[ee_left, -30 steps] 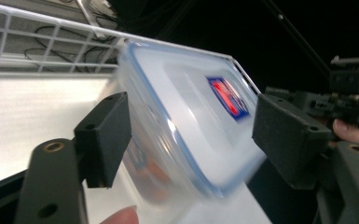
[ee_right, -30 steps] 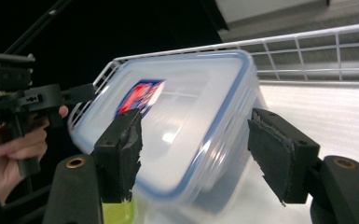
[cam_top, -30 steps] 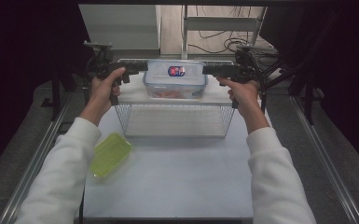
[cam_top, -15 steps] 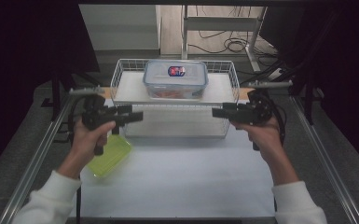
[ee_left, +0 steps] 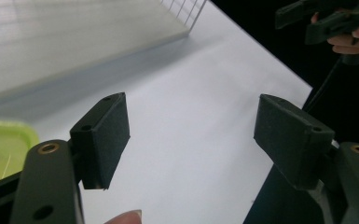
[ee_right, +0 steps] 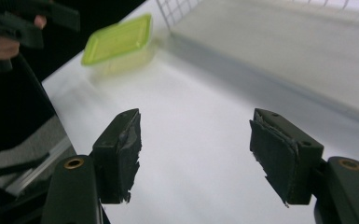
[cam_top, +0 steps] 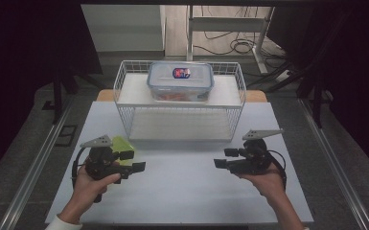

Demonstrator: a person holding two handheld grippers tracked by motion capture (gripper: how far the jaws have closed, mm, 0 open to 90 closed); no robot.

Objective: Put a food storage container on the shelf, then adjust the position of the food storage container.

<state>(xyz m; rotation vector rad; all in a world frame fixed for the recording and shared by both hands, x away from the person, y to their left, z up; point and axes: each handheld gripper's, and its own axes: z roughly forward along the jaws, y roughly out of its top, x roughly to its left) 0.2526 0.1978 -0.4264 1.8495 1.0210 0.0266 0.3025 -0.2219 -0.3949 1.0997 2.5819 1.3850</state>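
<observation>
White table (cam_top: 182, 191), both grippers' jaws apart.

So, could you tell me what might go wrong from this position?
The left gripper hangs open right beside the green-lidded container; a careless swing could knock it toward the table's left edge. Any reach for the clear container in the wire basket could snag a jaw on its rim.

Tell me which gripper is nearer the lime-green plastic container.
Left. The left gripper sits right beside the lime-green plastic container; the right gripper is across the table.
</observation>
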